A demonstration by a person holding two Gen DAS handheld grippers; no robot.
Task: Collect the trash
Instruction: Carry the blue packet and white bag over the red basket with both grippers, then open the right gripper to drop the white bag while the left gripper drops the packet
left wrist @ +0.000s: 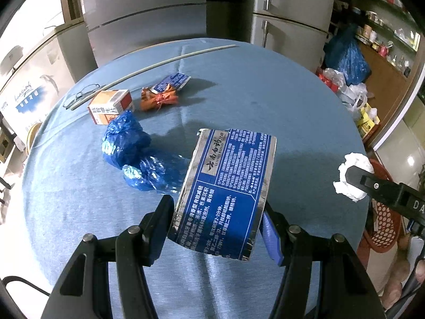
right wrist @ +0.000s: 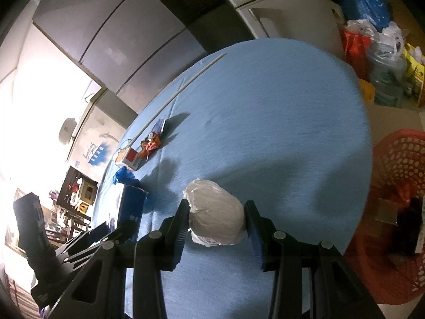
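My left gripper (left wrist: pixel 219 212) is shut on a flattened blue and silver toothpaste box (left wrist: pixel 228 188) and holds it above the round blue table (left wrist: pixel 265 101). My right gripper (right wrist: pixel 216 220) is shut on a white crumpled wad (right wrist: pixel 215 212), also above the table; it shows in the left wrist view (left wrist: pixel 353 175) at the right. On the table lie a crumpled blue plastic bag (left wrist: pixel 132 148), an orange-and-white carton (left wrist: pixel 110 105), an orange wrapper (left wrist: pixel 159 98) and a small blue packet (left wrist: pixel 174 81). A red mesh trash basket (right wrist: pixel 393 212) stands on the floor to the right of the table.
Glasses (left wrist: pixel 79 95) and a long thin white rod (left wrist: pixel 148 66) lie at the table's far left. Grey fridges (left wrist: pixel 143 13) stand behind the table. Plastic bags (right wrist: pixel 372 42) are piled on the floor at the far right.
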